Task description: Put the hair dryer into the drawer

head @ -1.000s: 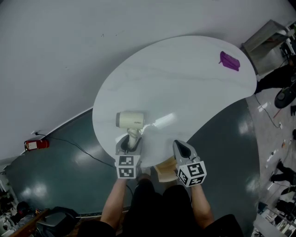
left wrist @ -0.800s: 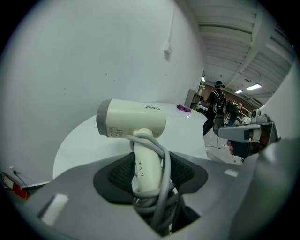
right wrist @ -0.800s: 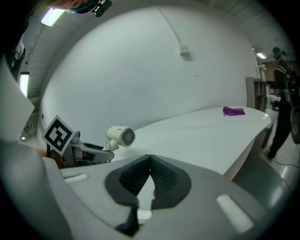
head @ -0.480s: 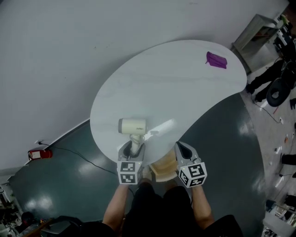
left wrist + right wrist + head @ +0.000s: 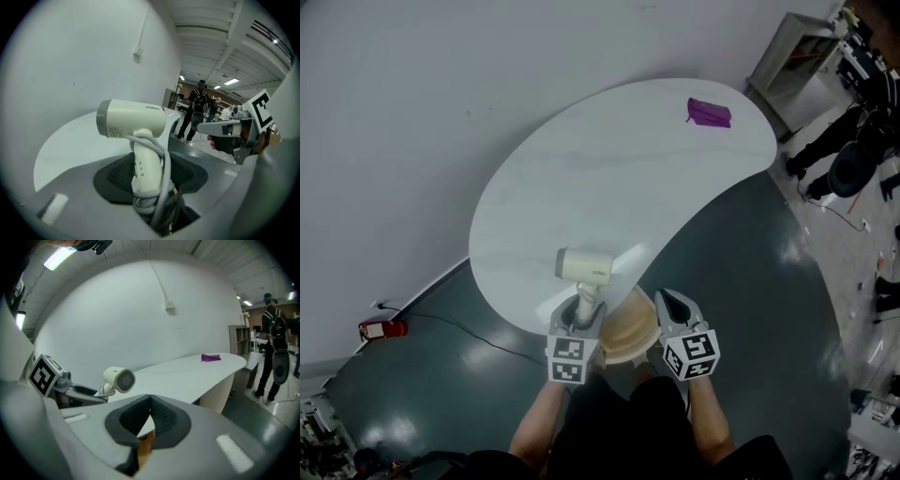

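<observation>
The left gripper [image 5: 578, 317] clamps the handle of the cream plastic hair dryer [image 5: 584, 265], upright over the near edge of the white rounded table [image 5: 628, 159], while the right gripper [image 5: 149, 403] has its fingers together, empty.

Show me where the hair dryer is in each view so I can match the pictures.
Head view: hair dryer low centre, by the near edge of the white table, handle in the left gripper.
Left gripper view: hair dryer dead centre, upright, barrel pointing left.
Right gripper view: hair dryer left of centre, round grille facing the camera.
Shared landmark: the white table, seen in all three.
</observation>
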`<state>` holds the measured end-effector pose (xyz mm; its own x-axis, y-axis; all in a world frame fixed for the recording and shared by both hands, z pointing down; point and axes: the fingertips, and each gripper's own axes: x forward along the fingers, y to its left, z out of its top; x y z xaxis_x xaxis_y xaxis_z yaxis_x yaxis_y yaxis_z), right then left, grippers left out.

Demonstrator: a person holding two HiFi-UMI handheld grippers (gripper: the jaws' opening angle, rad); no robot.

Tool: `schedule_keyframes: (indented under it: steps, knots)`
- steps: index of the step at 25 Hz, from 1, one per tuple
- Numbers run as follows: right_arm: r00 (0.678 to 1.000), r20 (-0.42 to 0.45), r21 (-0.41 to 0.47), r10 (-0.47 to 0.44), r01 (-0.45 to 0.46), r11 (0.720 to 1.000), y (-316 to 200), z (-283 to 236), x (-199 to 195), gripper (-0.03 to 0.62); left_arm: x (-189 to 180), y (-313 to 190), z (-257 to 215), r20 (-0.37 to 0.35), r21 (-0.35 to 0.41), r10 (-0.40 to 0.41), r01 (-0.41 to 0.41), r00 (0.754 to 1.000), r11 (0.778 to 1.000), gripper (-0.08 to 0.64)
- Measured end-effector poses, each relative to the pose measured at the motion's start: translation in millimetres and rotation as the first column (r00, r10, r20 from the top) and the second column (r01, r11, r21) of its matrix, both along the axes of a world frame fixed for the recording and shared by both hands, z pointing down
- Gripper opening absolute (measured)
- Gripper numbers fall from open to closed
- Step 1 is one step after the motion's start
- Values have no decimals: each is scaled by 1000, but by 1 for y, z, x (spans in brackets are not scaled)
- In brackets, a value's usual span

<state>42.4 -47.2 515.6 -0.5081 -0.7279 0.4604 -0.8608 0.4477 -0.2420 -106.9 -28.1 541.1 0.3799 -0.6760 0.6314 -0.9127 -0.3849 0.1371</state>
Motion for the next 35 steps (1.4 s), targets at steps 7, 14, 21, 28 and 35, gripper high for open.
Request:
schedule_keyframes:
  steps: [7,14,21,28,35]
  knots:
    - [999,-5,0,37,-37,999,14,4,31,2,43,18,8,-5,-8,99,-99,995,995,224]
    - [999,5,-19,51,-51,999,36,16,69,2,85,42,22,2,-39,140,-139,990,989,224]
    - [1000,9,-44,13,-13,999,36,37,70,2,94,51,47,-1,-64,142,-142,990,988,224]
    - [999,3,-76,52,-51,996,41,57,80,2,103,61,66,-9,-82,193,-194,981,978,224]
    - [998,-9,-96,68,-69,993,60,70,74,2,97,80,88,-3,-112,254,-253,967,961,224]
